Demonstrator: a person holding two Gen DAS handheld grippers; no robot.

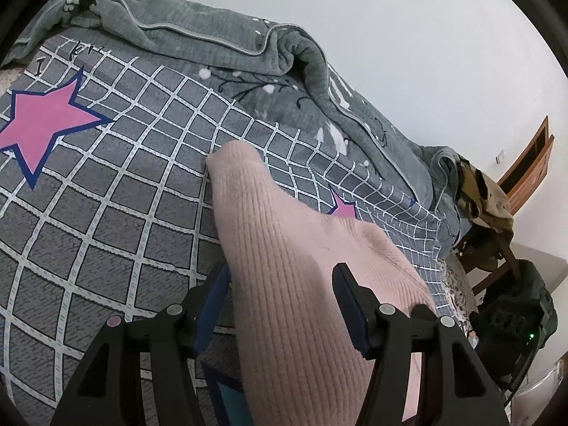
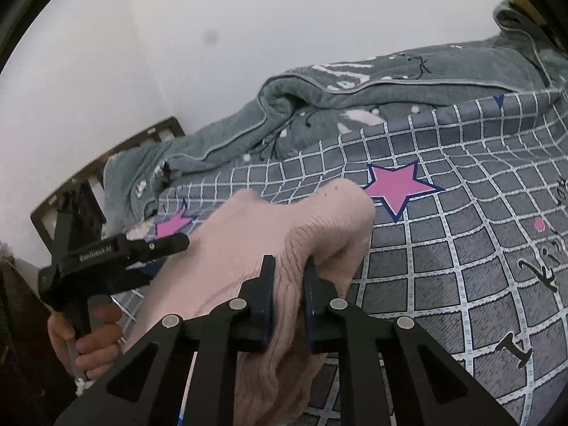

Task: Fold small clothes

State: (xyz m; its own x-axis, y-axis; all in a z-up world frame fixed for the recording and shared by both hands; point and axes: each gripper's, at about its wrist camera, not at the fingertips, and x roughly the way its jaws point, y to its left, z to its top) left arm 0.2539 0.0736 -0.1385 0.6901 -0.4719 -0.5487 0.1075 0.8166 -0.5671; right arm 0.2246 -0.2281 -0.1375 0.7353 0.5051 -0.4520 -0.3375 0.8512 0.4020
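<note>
While the right gripper [image 2: 289,266] points forward and a little downward over the bed, its two dark jaws stand nearly together and pinch a bunched fold of the pink knitted garment [image 2: 255,234]. Gathered ribs of the knit squeeze up between the jaws and hang loose below them on the near side.

In the left wrist view, the left gripper [image 1: 280,277] also tilts downward, its jaws about half open. A long part of the same pink garment [image 1: 284,248] runs between them towards the far side, touching or just beside the left jaw; I cannot tell whether the right jaw presses on it. From the right wrist view this gripper shows at the left, held by a bare hand [image 2: 85,337] curled round its handle, its fingers resting on top of the garment.

Most of the garment lies on the grey checked bedsheet [image 1: 106,213], which carries pink stars [image 1: 42,120]. A crumpled grey quilt [image 1: 213,42] is heaped along the far edge of the bed against the white wall [image 1: 390,35].
</note>
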